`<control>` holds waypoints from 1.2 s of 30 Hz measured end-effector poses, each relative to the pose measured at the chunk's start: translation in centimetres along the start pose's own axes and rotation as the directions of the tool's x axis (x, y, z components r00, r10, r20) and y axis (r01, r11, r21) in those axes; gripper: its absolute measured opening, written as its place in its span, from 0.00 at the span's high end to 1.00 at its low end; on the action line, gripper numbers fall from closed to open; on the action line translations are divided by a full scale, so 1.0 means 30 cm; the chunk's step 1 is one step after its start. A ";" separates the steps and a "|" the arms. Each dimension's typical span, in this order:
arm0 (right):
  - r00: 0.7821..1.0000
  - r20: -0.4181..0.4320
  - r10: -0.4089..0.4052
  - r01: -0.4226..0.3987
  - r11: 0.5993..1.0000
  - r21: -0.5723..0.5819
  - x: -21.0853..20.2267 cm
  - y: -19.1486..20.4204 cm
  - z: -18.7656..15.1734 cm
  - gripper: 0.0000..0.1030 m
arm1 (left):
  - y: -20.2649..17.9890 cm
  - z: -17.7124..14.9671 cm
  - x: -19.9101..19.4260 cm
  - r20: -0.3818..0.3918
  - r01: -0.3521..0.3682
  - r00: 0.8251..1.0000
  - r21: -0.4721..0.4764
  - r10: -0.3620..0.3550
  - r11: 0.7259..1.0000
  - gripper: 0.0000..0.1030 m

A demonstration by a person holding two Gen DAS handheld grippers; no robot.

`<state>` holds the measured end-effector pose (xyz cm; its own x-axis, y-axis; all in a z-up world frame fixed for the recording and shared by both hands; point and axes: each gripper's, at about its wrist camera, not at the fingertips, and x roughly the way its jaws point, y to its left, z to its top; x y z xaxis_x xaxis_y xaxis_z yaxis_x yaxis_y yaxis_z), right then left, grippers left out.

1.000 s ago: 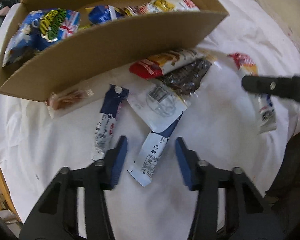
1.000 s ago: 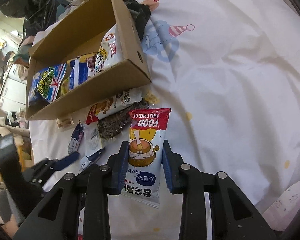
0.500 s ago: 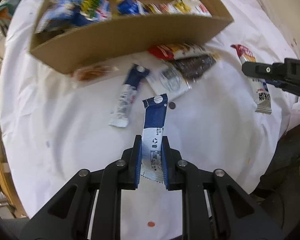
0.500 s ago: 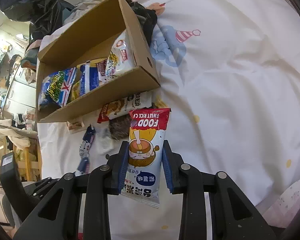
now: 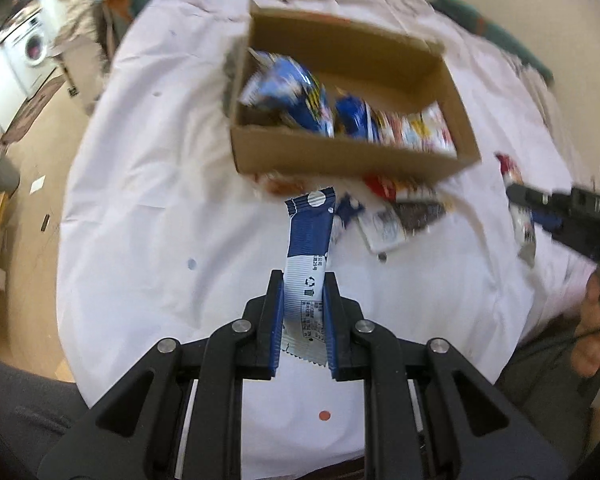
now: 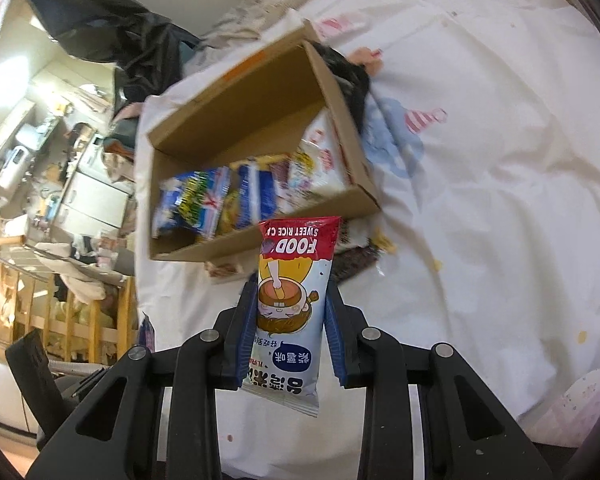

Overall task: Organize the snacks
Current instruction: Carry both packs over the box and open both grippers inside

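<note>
Our left tongs (image 5: 303,280) are pinching a narrow blue-and-white snack stick (image 5: 309,240) by its lower end, and it hangs clear above the white cloth (image 5: 140,200). Our right tongs (image 6: 291,300) are clamped on the sides of a rice cake packet (image 6: 292,300), also lifted off the cloth.

Both grips sit low on slippery wrappers, so we judge a quick swing could let either one slide out or flop over. The cardboard box (image 5: 340,160) beyond is already crowded with upright bags; we could knock those over, or catch a packet on the near wall, if we come in low. With both tongs heading for one box, they might also bump.

The rice cake packet reads "FOOD" and "SWEET RICE CA…", with Chinese characters below. The stick carries a recycling mark; its small print is unreadable.
</note>
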<state>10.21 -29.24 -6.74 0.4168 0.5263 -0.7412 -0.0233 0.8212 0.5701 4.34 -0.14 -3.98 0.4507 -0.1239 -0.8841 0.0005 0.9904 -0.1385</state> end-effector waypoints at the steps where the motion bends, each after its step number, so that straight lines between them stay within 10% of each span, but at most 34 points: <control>1: 1.000 0.005 0.010 -0.010 1.000 -0.003 -0.005 0.007 0.002 0.68 | 0.006 0.012 -0.017 0.022 0.001 1.000 -0.013 0.000 1.000 0.86; 36: 0.988 0.154 -0.009 0.044 0.974 -0.223 0.125 0.205 0.289 0.68 | -0.145 0.471 0.098 0.212 -0.006 0.977 0.134 -0.023 0.991 0.86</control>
<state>19.51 -24.13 -2.96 0.5523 0.4787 -0.6825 -0.2075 0.8719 0.4436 18.27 -3.93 0.33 0.6298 -0.1303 -0.7657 0.1175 0.9905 -0.0719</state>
